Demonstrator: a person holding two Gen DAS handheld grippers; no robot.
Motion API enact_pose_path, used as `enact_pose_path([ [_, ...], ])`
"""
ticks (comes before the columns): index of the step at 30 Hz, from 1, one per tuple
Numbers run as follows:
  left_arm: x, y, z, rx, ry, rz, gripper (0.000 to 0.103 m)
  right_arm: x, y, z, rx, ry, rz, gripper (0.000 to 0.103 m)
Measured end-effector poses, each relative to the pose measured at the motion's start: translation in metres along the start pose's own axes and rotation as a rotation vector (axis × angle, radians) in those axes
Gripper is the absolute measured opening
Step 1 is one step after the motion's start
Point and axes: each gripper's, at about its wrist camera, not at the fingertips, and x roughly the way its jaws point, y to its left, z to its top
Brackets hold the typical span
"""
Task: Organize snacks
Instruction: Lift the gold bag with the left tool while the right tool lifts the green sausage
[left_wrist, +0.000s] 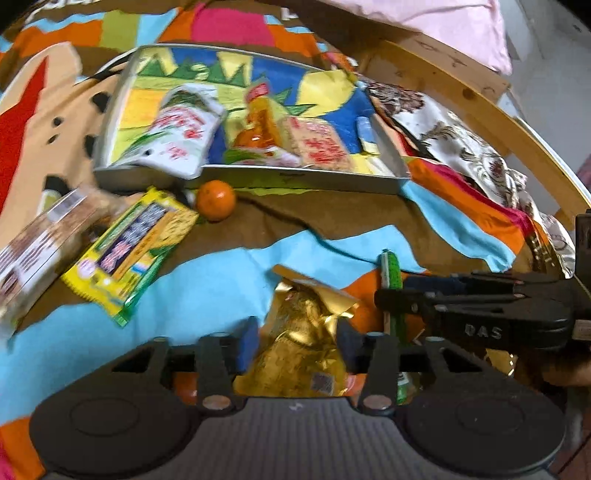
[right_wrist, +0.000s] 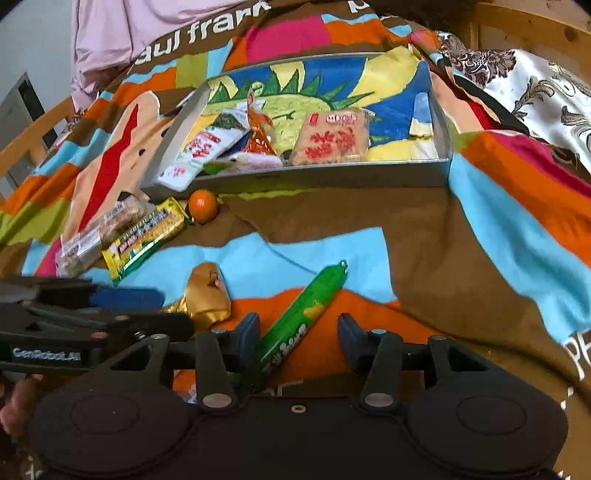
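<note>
As left gripper (left_wrist: 295, 341) gapes, gold packet (left_wrist: 299, 347) between

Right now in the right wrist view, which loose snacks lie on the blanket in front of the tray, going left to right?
Clear-wrapped biscuit pack → yellow and green wafer packet → small round orange → crumpled gold foil packet → long green sausage stick, which lies between the right gripper's open fingers.

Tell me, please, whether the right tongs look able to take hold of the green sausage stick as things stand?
Probably yes. The right tongs are open, and the green sausage stick lies slantwise between their fingers on the blanket, uncovered; the gold packet lies apart to its left.
</note>
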Motion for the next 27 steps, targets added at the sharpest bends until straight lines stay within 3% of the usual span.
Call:
enact_pose_path([
  [3,0.012,-0.006,0.002,0.056,0.021,0.006,0.065,0.003,0.004,-0.001,-0.006,0.002,-0.011,0.052],
  [5,0.02,-0.008,0.003,0.08,0.044,0.021,0.064,0.005,0.007,-0.002,-0.039,-0.002,-0.013,0.046],
  [7,0.023,-0.012,0.001,0.109,0.049,0.037,0.062,0.004,0.009,-0.002,-0.05,-0.004,0.013,0.039],
  [9,0.023,-0.015,0.001,0.126,0.051,0.061,0.052,0.003,0.011,-0.003,-0.071,-0.003,0.02,0.038],
  [13,0.014,-0.012,-0.003,0.06,0.053,0.062,0.049,-0.003,0.016,-0.007,-0.126,0.008,0.072,0.033],
  [17,-0.002,-0.01,-0.014,0.0,0.063,0.081,0.048,-0.015,0.032,-0.018,-0.268,0.027,0.132,0.029],
  [20,-0.016,-0.01,-0.028,-0.054,0.06,0.108,0.047,-0.022,0.043,-0.028,-0.333,0.022,0.091,0.028],
  [27,-0.033,-0.011,-0.051,-0.119,0.021,0.177,0.047,-0.023,0.045,-0.037,-0.243,0.019,-0.012,0.029],
])
